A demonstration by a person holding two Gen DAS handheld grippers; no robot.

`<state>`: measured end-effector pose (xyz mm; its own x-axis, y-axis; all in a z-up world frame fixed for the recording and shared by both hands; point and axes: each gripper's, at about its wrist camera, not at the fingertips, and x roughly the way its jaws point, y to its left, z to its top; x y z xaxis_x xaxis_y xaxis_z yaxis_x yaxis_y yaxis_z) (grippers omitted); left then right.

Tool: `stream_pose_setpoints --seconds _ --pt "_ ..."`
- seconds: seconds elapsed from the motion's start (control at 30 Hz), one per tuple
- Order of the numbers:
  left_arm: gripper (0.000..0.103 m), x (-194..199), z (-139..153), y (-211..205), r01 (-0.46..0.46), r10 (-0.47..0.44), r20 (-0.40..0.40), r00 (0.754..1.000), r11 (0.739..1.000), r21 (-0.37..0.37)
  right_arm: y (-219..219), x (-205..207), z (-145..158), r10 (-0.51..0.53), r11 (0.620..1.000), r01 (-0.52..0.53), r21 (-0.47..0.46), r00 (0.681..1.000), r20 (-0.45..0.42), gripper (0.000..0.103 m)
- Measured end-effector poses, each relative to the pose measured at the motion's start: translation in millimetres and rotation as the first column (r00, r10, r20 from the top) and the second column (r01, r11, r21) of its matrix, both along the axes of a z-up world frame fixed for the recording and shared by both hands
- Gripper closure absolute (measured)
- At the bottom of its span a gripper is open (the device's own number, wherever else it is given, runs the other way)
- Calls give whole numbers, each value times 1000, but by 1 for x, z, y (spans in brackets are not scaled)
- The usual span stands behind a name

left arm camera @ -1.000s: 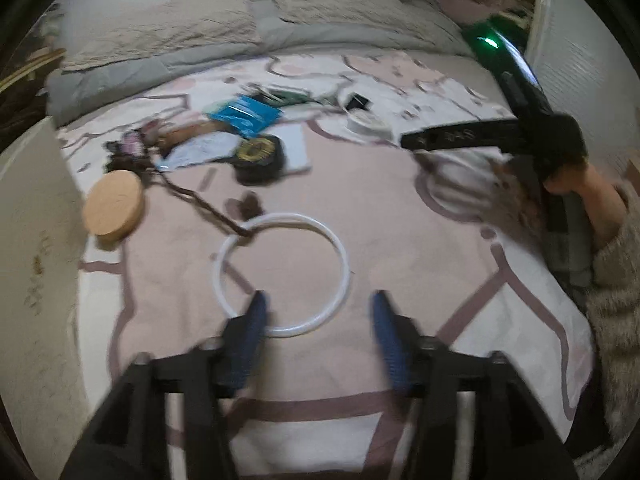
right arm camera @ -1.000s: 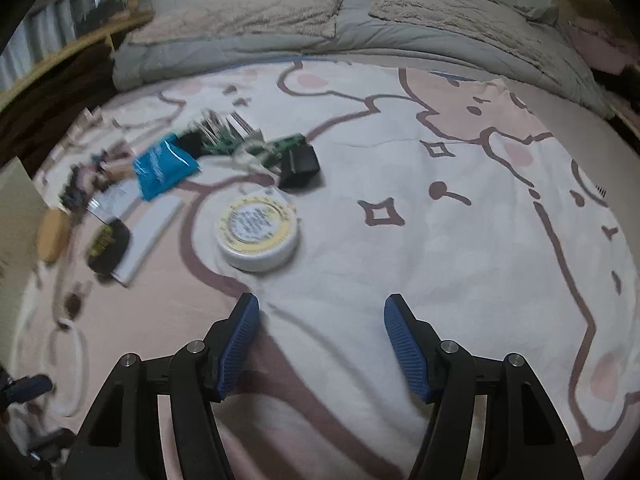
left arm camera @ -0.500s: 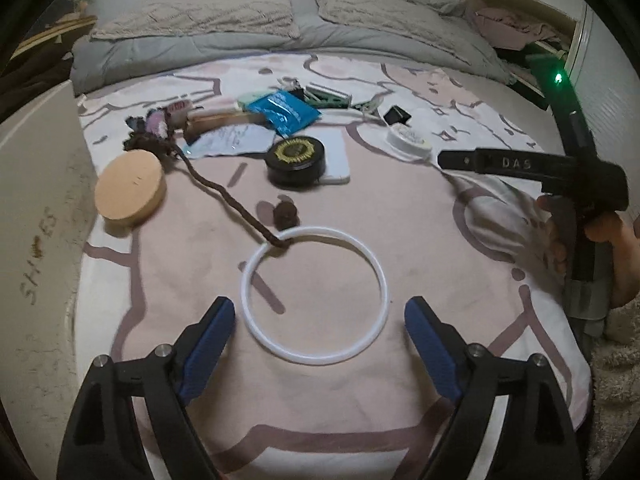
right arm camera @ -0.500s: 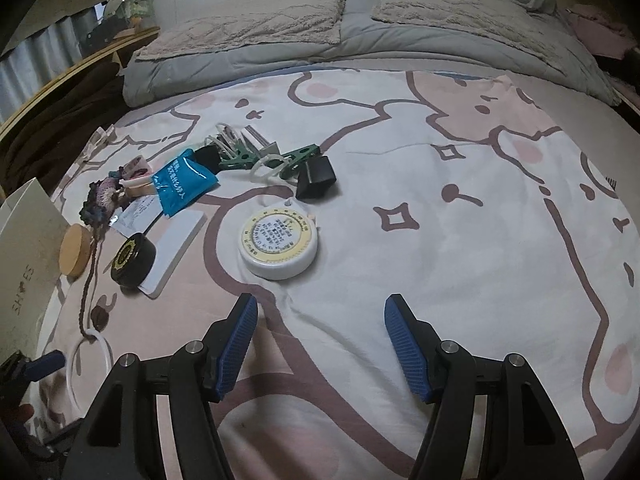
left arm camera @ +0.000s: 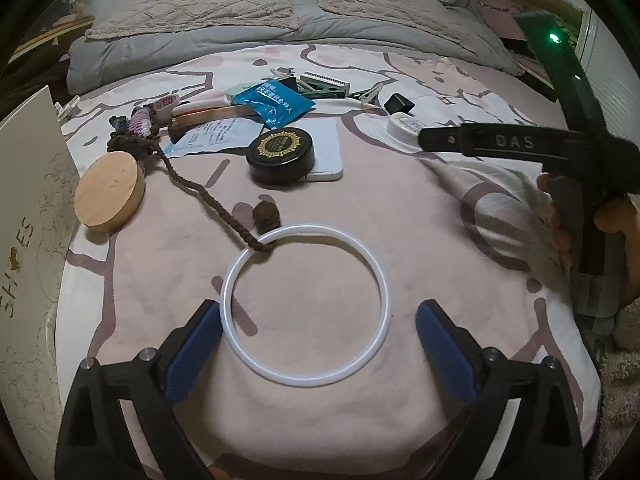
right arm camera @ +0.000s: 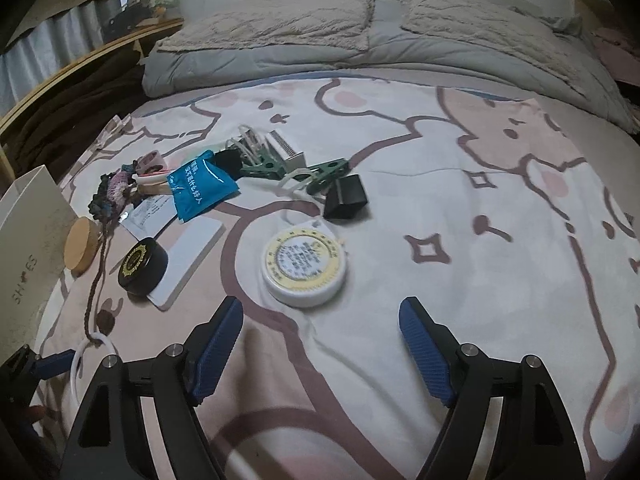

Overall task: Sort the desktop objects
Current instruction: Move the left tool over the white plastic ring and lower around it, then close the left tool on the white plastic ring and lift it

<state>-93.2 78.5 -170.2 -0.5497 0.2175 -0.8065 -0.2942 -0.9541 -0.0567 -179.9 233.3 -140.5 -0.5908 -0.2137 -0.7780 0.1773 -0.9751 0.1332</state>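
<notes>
Patterned bedspread (left arm camera: pixel 400 208) underneath: white ring (left arm camera: pixel 306 304) flat between widening left gripper (left arm camera: pixel 318 344) pads, untouched, brown braided cord (left arm camera: pixel 200 196) knotted on its far rim. Beyond, black tin (left arm camera: pixel 280 156), wooden disc (left arm camera: pixel 109 192). Right gripper (right arm camera: pixel 320 344) opening, empty, near tape measure (right arm camera: pixel 306 266).

A patterned pink blanket (left arm camera: pixel 400 216) covers the bed, grey pillows (right arm camera: pixel 280 36) at its head, a white box (left arm camera: pixel 24 184) at its edge

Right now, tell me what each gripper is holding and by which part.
Nothing is held. The left gripper is opening around the white ring without touching it; the right gripper is opening over bare blanket, short of the round tape measure.
</notes>
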Motion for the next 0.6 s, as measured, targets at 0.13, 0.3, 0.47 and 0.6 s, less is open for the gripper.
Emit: stream_pose_setpoints --seconds 0.13,0.3,0.47,0.6 --pt "5 -3 0 -1 -12 12 1 1000 1000 16 -1 -12 -2 -9 1000 10 -23 1000 19 23" --pt "6 -5 1 -1 -29 29 -4 1000 999 20 -10 -22 -10 -1 1000 0 31 1000 22 23" --pt "11 -3 1 7 -26 25 -36 999 999 -29 -17 -22 -11 22 998 -21 54 1000 -16 47" --pt "18 -1 4 7 -21 20 -35 999 1000 -22 -17 -19 -11 34 998 -33 49 999 -34 50"
